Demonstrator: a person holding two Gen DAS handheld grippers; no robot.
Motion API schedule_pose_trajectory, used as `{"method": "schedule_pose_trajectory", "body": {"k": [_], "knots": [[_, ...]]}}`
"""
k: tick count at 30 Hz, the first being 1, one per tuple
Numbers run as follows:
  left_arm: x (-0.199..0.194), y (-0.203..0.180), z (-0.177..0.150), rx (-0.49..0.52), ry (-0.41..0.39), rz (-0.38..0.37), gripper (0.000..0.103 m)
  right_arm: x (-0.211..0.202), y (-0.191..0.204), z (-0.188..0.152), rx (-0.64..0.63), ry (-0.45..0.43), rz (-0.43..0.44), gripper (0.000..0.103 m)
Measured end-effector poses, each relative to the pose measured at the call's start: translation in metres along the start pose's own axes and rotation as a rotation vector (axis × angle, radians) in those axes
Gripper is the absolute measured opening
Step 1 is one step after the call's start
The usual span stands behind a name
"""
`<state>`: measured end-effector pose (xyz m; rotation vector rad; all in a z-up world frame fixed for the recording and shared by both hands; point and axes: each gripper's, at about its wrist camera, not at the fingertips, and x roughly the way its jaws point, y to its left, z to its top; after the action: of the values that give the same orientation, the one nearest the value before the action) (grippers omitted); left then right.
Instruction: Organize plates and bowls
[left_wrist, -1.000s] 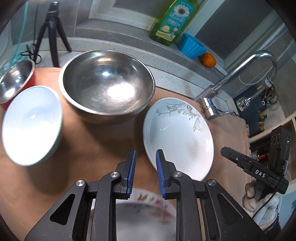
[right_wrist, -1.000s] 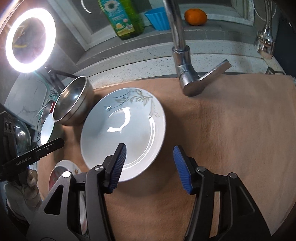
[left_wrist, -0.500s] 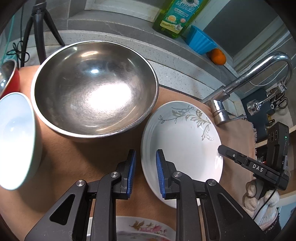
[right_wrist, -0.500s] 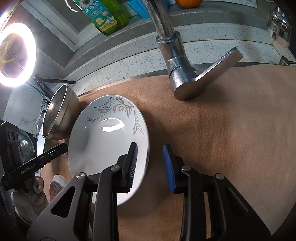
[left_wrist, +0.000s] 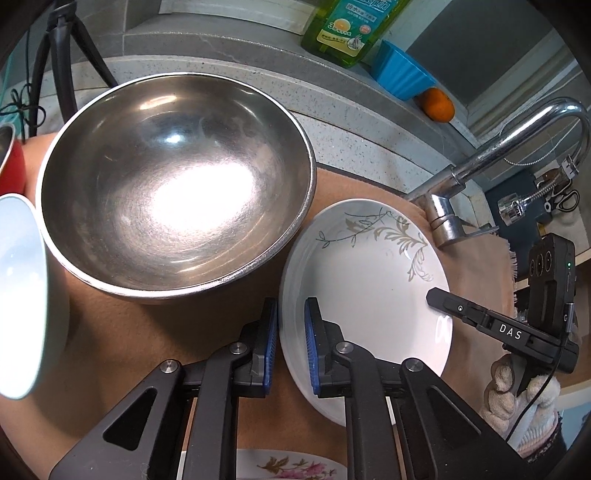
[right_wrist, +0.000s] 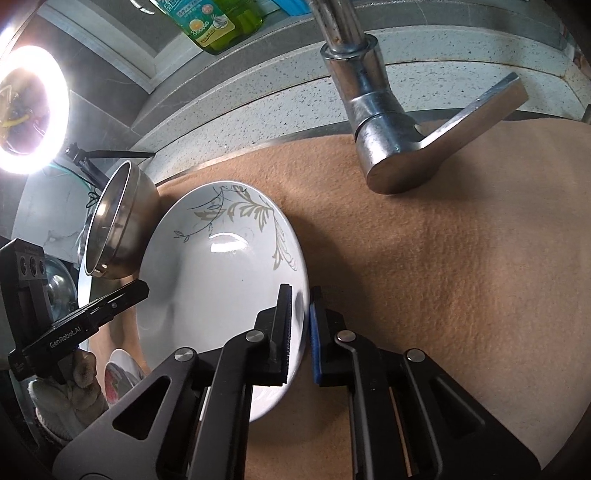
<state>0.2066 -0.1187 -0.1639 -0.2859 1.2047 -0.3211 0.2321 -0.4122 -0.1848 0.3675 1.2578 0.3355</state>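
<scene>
Brown cloth, white plate rim pinched between right gripper jaws, left gripper jaws narrowly straddling opposite rim.

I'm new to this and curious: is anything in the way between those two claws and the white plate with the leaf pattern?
Nothing visible. The left gripper straddles one edge of the leaf-pattern plate, and the right gripper straddles the opposite rim. The steel bowl sits beside the plate, not between.

A tan cloth covers the table beneath a chrome faucet. Behind it runs a speckled grey ledge; a ring light glows at left.
</scene>
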Motion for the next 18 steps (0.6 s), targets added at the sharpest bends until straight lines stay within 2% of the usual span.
{"method": "schedule_pose_trajectory", "body": {"k": [18], "knots": [[-0.017,-0.004,-0.005,0.001,-0.03,-0.025,0.013,-0.016,0.007,-0.008,0.016,-0.028,-0.02,0.008]]}}
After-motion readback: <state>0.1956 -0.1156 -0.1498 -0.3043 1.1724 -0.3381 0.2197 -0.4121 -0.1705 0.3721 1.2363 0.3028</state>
